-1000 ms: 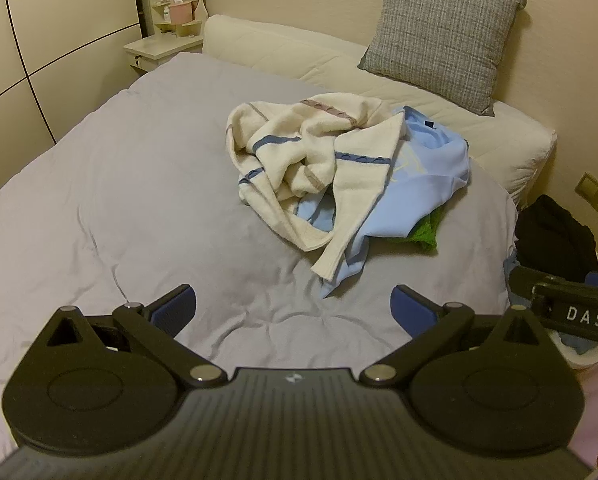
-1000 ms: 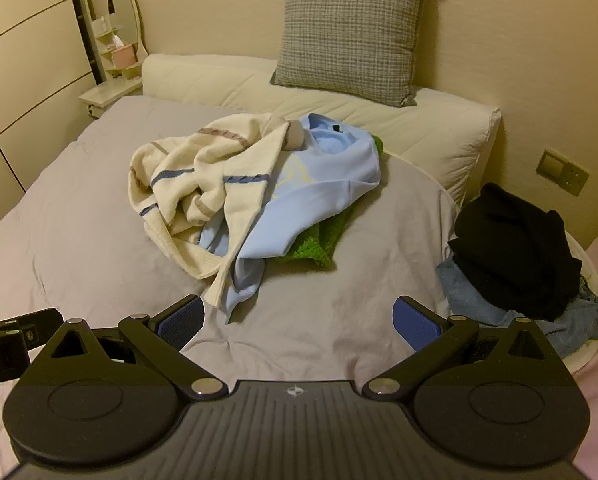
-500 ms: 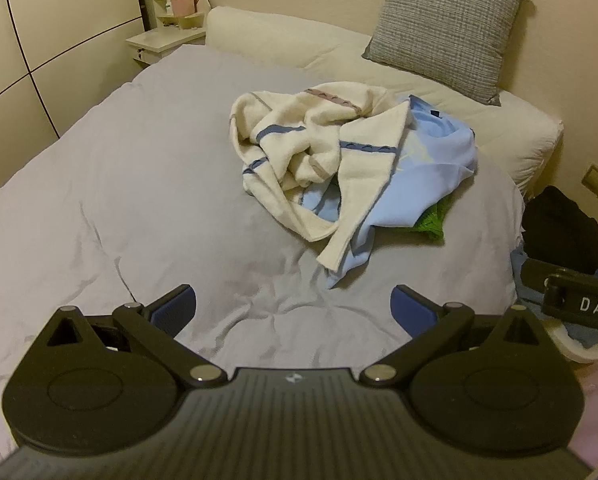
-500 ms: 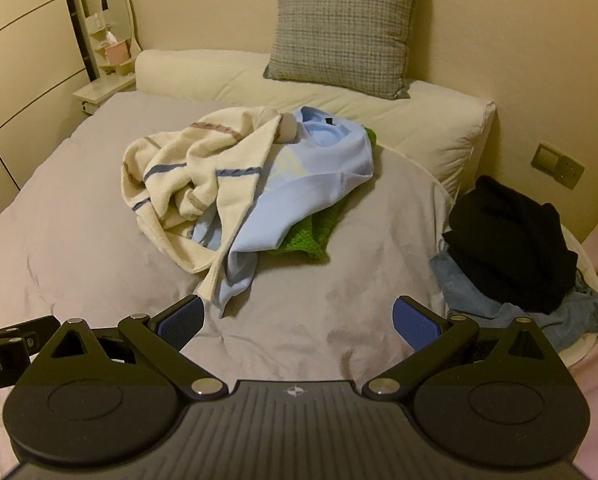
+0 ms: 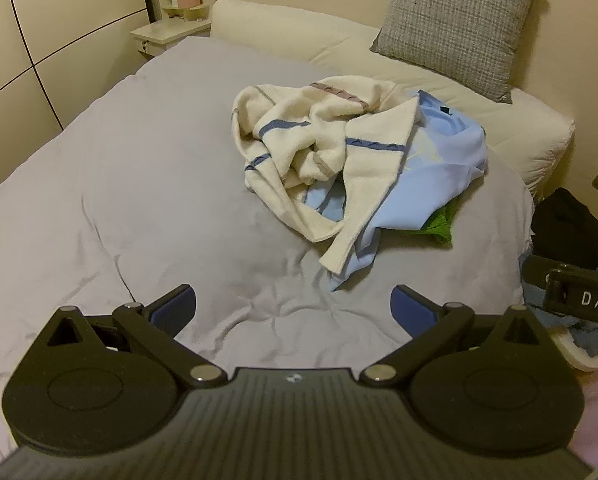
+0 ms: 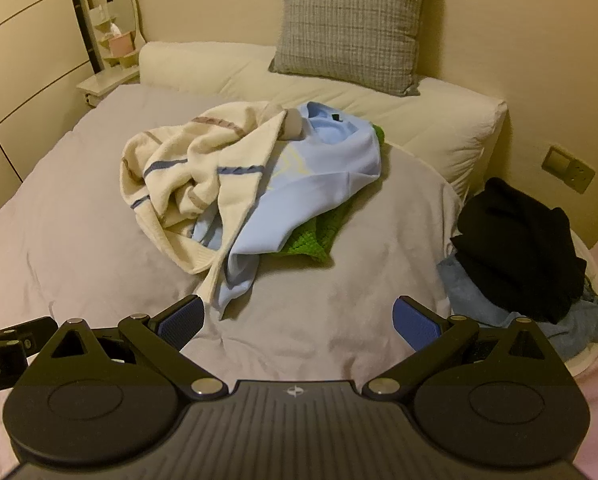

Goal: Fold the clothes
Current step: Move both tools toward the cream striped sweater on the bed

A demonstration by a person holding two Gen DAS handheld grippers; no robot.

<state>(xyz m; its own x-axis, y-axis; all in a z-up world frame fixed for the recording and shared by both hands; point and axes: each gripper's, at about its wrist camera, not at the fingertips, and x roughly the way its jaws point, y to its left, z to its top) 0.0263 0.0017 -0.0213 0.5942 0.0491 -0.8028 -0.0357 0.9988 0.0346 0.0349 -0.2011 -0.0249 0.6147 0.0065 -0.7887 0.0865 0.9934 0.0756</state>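
Observation:
A heap of clothes lies on the grey bed (image 5: 119, 184): a cream sweater with blue stripes (image 5: 323, 148) on top, a light blue shirt (image 5: 431, 184) beneath it, and a green knit (image 5: 441, 226) peeking out at the right. The same sweater (image 6: 195, 176), blue shirt (image 6: 311, 196) and green knit (image 6: 311, 240) show in the right wrist view. My left gripper (image 5: 293, 310) is open and empty, short of the heap. My right gripper (image 6: 299, 320) is open and empty, its left finger near the blue shirt's hanging end.
A grey checked cushion (image 6: 351, 20) leans on the cream pillows (image 6: 439, 128) at the headboard. A black garment (image 6: 515, 240) on blue jeans (image 6: 579, 316) fills a basket right of the bed. A nightstand (image 5: 171, 34) and wardrobe doors (image 5: 39, 40) stand at left.
Both grippers have moved forward toward the heap, which now sits lower and closer in both views. Both stay open; the clothes have not moved.

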